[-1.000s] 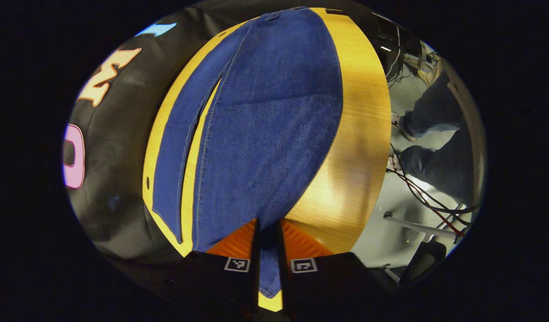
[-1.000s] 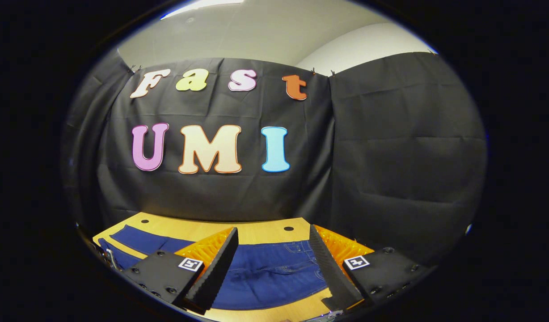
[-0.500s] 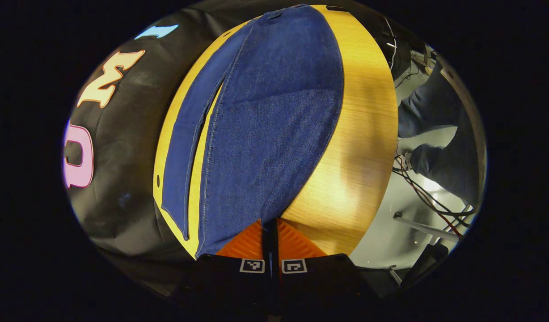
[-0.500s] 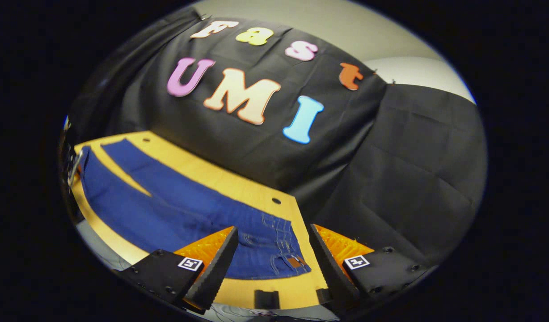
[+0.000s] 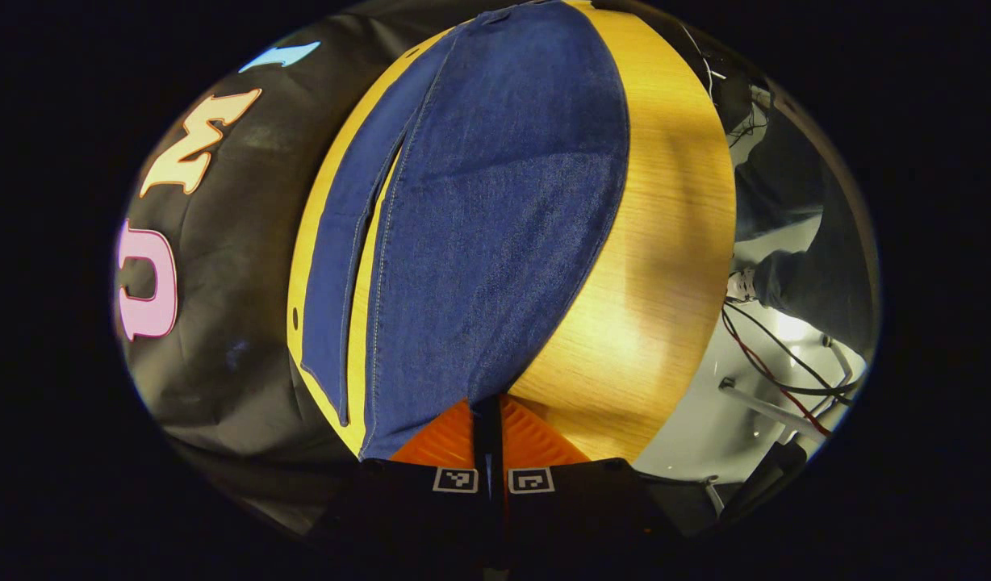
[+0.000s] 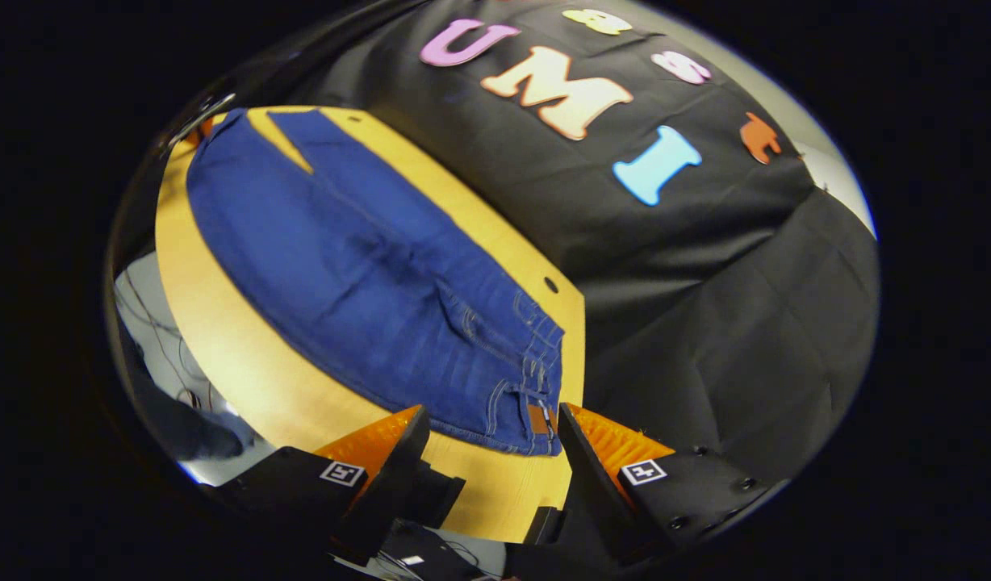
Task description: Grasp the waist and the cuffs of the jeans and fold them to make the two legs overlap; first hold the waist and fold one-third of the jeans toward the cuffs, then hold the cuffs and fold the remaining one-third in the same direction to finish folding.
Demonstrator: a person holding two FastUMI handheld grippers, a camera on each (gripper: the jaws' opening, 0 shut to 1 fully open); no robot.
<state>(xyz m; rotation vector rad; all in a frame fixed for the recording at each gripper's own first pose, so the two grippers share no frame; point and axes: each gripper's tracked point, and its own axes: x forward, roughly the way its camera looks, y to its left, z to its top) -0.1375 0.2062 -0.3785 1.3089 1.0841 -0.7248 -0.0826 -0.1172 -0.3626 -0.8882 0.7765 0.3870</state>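
Blue jeans (image 5: 495,202) lie flat along a wooden table (image 5: 665,242), their two legs side by side with a narrow gap between them. My left gripper (image 5: 487,411) is shut on the cuff of the nearer, wider leg at the table's end. In the right gripper view the same jeans (image 6: 366,274) stretch away to the upper left, and the waist (image 6: 536,387) with its brown patch lies closest. My right gripper (image 6: 489,452) is open just short of the waist corner, above the table's bare edge (image 6: 245,355), with nothing between its fingers.
The black cloth wall (image 6: 705,307) runs along the table's far side. A person's legs (image 5: 818,274) and loose cables (image 5: 778,355) are on the floor beside the table. Dark blocks (image 6: 431,492) sit at the table's edge under my right gripper.
My left gripper closed on the cuff and has stayed shut. My right gripper tipped down from facing the wall and now looks onto the waist end, still open.
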